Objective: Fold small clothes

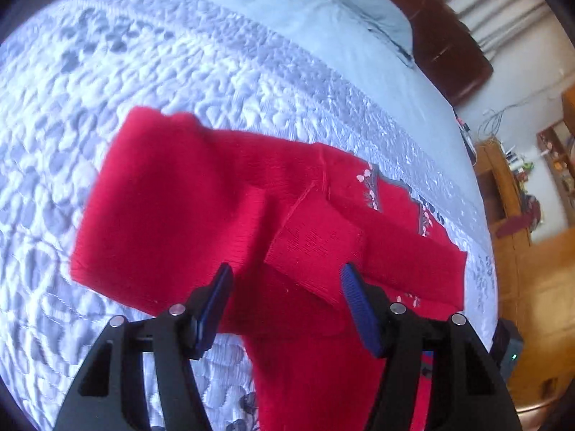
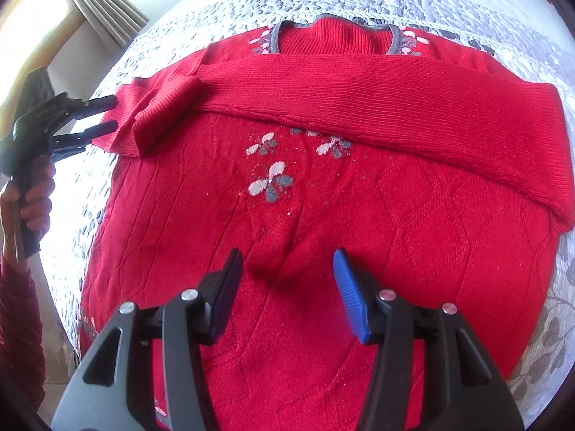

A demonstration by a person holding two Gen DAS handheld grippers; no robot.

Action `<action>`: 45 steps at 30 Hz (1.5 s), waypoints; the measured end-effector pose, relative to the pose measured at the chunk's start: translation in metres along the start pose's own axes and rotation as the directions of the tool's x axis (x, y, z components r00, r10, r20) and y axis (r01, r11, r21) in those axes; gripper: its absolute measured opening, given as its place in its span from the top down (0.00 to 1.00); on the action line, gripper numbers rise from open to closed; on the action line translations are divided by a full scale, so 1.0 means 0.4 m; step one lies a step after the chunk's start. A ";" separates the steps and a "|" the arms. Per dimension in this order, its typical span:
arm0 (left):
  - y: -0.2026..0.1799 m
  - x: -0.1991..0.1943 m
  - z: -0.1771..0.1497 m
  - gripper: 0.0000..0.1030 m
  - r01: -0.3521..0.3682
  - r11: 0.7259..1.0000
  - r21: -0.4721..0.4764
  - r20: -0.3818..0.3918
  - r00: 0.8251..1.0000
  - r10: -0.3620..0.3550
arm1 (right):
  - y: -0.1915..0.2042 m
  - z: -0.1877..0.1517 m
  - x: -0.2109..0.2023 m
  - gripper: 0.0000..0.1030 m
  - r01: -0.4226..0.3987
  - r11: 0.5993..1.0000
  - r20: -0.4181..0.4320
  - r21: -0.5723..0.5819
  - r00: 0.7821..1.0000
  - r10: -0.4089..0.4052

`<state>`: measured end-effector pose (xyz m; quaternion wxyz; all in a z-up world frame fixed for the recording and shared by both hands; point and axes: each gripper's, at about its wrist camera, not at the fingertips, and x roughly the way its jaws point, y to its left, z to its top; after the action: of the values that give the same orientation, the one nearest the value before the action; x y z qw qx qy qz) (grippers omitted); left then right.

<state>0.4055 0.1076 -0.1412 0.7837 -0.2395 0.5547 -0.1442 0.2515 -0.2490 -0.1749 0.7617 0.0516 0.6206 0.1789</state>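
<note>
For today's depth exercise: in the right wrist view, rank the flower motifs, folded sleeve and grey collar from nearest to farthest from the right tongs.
1. Flower motifs, mid-chest, just beyond the right tongs.
2. Folded sleeve, laid across above them.
3. Grey collar, at the far top edge.

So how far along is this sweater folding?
Early on. Done: the red sweater lies flat on the bed, and one sleeve is folded across the chest, its cuff doubled back. In hand: nothing is gripped; the left gripper sits open at the cuff, and the right gripper hovers open over the body. Left: the body itself looks unfolded.
</note>
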 end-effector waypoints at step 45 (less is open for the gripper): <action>-0.074 0.035 0.000 0.49 -0.493 0.831 0.257 0.057 0.866 0.496 | 0.000 0.195 0.022 0.43 -0.060 0.996 -0.070 0.071 0.995 0.065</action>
<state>0.4115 0.0759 -0.1366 0.8155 0.0188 0.5784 -0.0103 0.3281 -0.2350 -0.1658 0.7304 0.0907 0.6517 0.1831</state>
